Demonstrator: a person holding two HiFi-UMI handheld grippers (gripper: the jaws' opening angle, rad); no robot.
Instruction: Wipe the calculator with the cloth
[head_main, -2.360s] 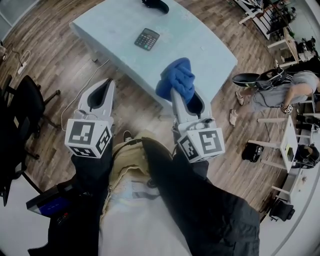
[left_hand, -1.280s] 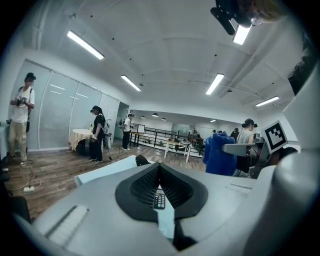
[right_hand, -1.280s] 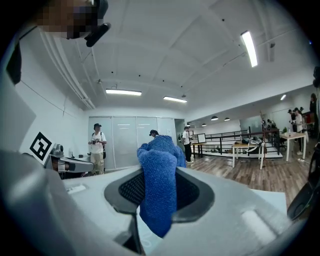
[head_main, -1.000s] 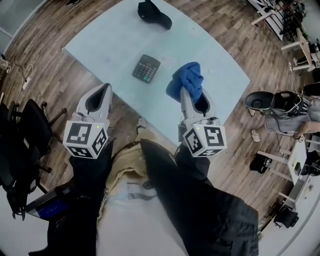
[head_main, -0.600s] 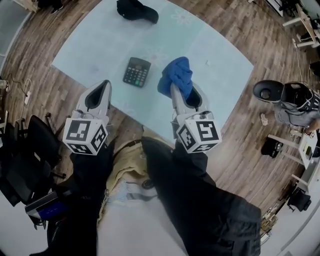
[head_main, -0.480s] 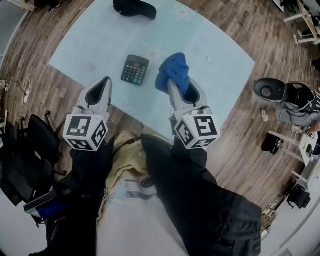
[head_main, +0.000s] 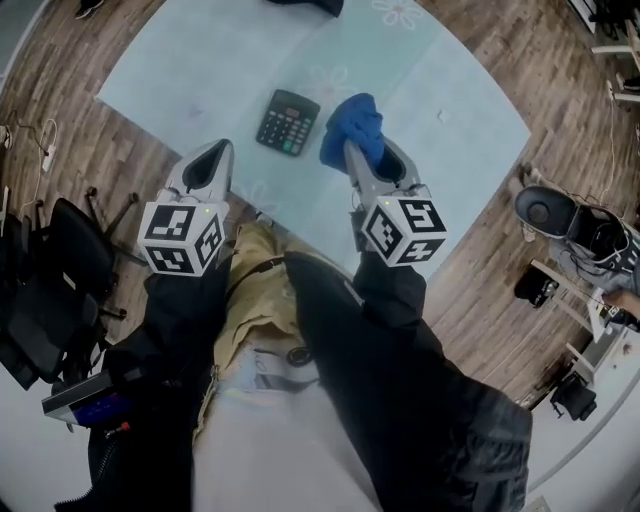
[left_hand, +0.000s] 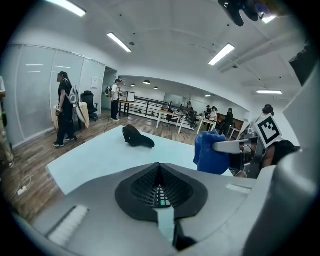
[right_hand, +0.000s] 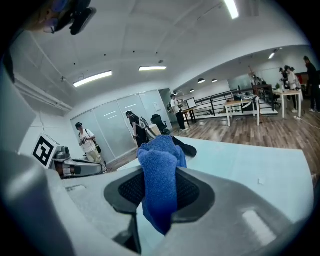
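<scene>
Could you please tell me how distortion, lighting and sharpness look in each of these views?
Head view: fisheye bows the table's edges; the calculator and cloth are sharp. Left gripper view: dark corners, and the ceiling strips are blown out white. Right gripper view: the same dark corners and bowed lines; the cloth's weave is crisp.

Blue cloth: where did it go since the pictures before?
The person walked up to the table, so the right gripper carried the blue cloth from near the table's edge to over the tabletop, just right of the calculator. Nothing was picked up or let go. The same: cloth clamped in the right gripper, left gripper shut and empty, calculator untouched.
</scene>
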